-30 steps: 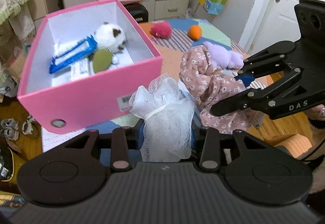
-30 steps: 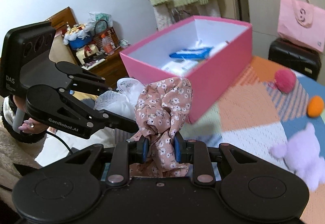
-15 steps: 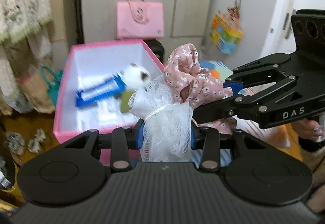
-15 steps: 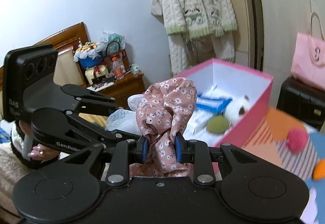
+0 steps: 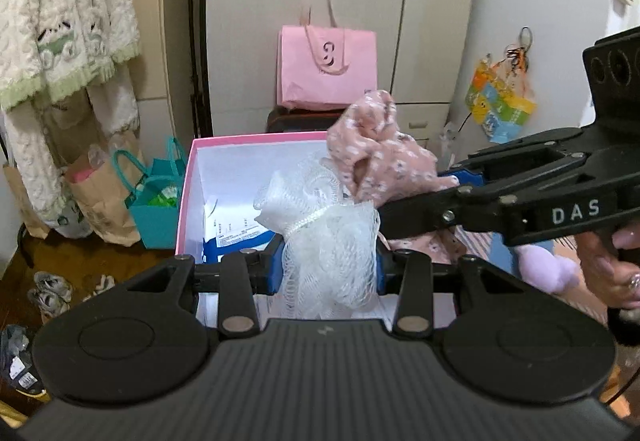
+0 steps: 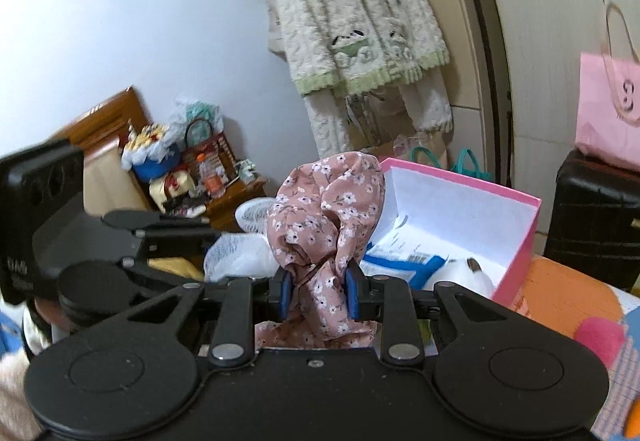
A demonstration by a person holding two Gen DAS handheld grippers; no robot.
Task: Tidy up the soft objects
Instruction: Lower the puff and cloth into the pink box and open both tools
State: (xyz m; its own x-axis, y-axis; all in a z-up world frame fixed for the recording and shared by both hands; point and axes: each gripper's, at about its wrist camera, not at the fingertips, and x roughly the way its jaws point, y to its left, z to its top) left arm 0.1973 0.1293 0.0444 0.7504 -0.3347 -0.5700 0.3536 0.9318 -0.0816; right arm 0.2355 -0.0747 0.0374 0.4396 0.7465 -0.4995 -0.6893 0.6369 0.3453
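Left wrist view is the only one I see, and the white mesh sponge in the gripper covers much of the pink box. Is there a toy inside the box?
Observer: Yes. The right wrist view shows a white plush toy lying in the pink box, near its front corner.
Operator: Does the right gripper hold the flowered cloth on both sides?
Observer: Yes. The right gripper has both blue pads pressed on the flowered cloth.
Operator: Is anything soft outside the box?
Observer: A pink pompom lies on the patchwork cover, right of the box.
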